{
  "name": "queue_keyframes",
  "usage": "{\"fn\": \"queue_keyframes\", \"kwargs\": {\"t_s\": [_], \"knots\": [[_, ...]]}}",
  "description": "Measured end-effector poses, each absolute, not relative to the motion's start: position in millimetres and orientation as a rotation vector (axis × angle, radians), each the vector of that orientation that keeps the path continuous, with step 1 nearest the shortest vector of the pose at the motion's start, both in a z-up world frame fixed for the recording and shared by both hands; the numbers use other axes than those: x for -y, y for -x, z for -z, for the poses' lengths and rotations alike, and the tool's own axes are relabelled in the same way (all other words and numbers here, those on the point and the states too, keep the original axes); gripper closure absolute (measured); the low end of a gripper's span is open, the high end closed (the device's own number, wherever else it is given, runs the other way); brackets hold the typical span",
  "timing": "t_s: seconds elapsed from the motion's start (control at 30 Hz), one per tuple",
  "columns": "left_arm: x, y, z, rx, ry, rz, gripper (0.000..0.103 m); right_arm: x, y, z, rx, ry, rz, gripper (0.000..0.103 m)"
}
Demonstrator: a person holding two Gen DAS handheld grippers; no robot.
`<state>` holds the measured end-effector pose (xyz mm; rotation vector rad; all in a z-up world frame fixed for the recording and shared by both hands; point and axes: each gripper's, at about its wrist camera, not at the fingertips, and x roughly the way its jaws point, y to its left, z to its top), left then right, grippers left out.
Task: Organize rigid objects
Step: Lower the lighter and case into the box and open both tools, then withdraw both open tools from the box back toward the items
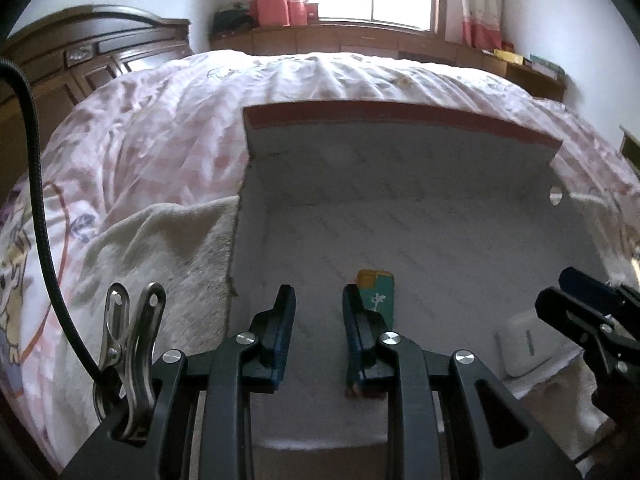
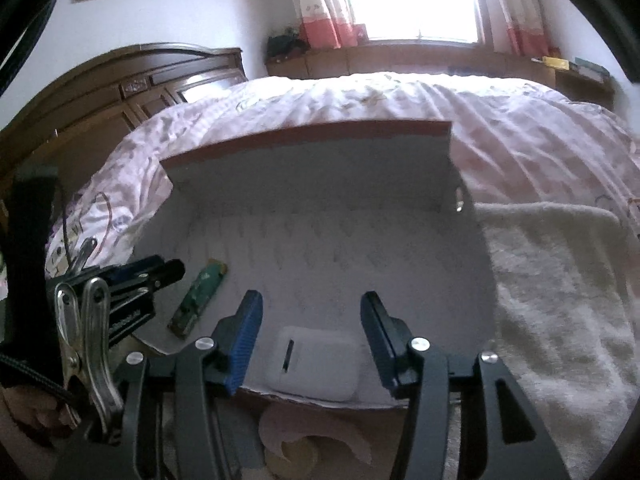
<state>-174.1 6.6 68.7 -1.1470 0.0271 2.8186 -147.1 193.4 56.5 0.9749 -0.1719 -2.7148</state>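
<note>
An open cardboard box (image 1: 400, 114) with a white inside lies on the bed, also in the right wrist view (image 2: 304, 136). A slim green and yellow object (image 1: 378, 300) lies flat on the box floor (image 2: 198, 300). My left gripper (image 1: 320, 314) hangs over the floor, open and with nothing between its fingers; the green object lies just right of its right finger. A white rounded case (image 2: 316, 364) rests near the box's front edge (image 1: 528, 340). My right gripper (image 2: 312, 316) stands open just above the case, its pads clear of it.
The box sits on a cream fleece blanket (image 2: 560, 300) over a pink patterned quilt (image 1: 160, 140). A dark wooden headboard (image 1: 92, 52) stands at the left. A window bench (image 1: 360, 40) with small items runs behind the bed.
</note>
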Motion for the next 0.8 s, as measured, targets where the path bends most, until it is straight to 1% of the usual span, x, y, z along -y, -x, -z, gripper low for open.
{"fn": "queue_keyframes", "kwargs": {"t_s": [0.07,0.1,0.3,0.8], "knots": [[-4.0,168.5,-75.2,0.008,1.140,-2.814,0.078,-193.7,143.1,-61.1,0.171,-0.958,2.717,0.042],[-4.0,166.0,-77.3,0.011,1.137,-2.814,0.078,-193.9,140.1,-63.5,0.169,-0.948,2.721,0.042],[-8.5,142.5,-88.7,-0.015,1.106,-2.809,0.078,-194.3,126.5,-73.6,0.165,-0.931,2.715,0.041],[-9.1,80.4,-97.3,0.003,1.108,-2.785,0.078,-204.1,67.2,-84.5,0.158,-0.933,2.732,0.041]]}}
